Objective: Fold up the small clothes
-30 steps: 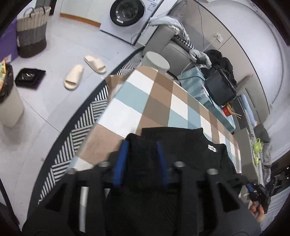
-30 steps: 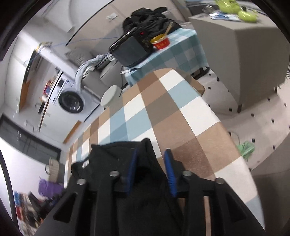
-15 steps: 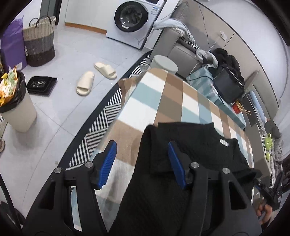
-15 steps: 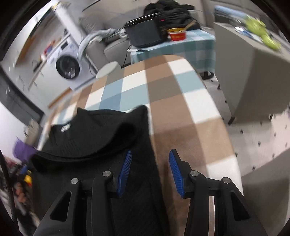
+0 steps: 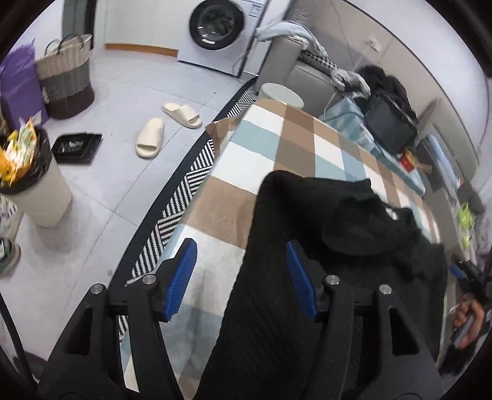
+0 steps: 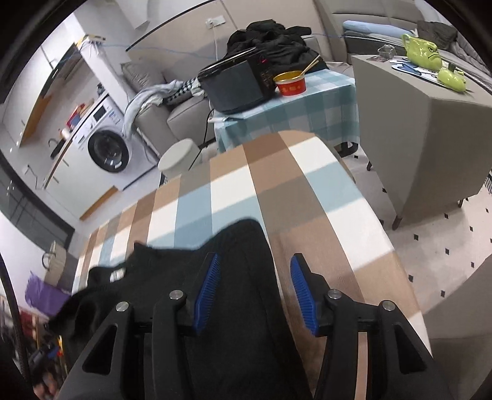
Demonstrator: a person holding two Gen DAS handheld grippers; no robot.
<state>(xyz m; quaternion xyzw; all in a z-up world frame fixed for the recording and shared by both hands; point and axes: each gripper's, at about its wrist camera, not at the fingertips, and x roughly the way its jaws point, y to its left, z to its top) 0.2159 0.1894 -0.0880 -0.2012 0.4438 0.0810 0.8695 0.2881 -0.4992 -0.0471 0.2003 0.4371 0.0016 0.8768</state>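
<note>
A black knit garment [image 5: 338, 215] lies on the checked tablecloth [image 5: 276, 147], its upper part bunched with a small white label [image 5: 389, 212] showing. My left gripper [image 5: 243, 277] is open above the garment's left edge; the cloth runs under the right blue pad [image 5: 299, 277] and neither pad presses on it. In the right wrist view the garment [image 6: 233, 246] has its right edge between the jaws of my right gripper [image 6: 255, 292]. Those jaws are opening, and the pads stand off the cloth above the tablecloth [image 6: 276, 184].
A striped rug [image 5: 181, 197], two slippers [image 5: 150, 138], a full bin [image 5: 33, 190] and a washing machine [image 5: 215, 27] lie left of the table. Behind it stand a white stool [image 6: 180, 157], a side table with a black appliance [image 6: 236, 83] and a grey cabinet [image 6: 430, 138].
Both grippers were shut on the garment's top corners a second ago. They have let go and widened, and the garment's top now lies bunched on the table.
</note>
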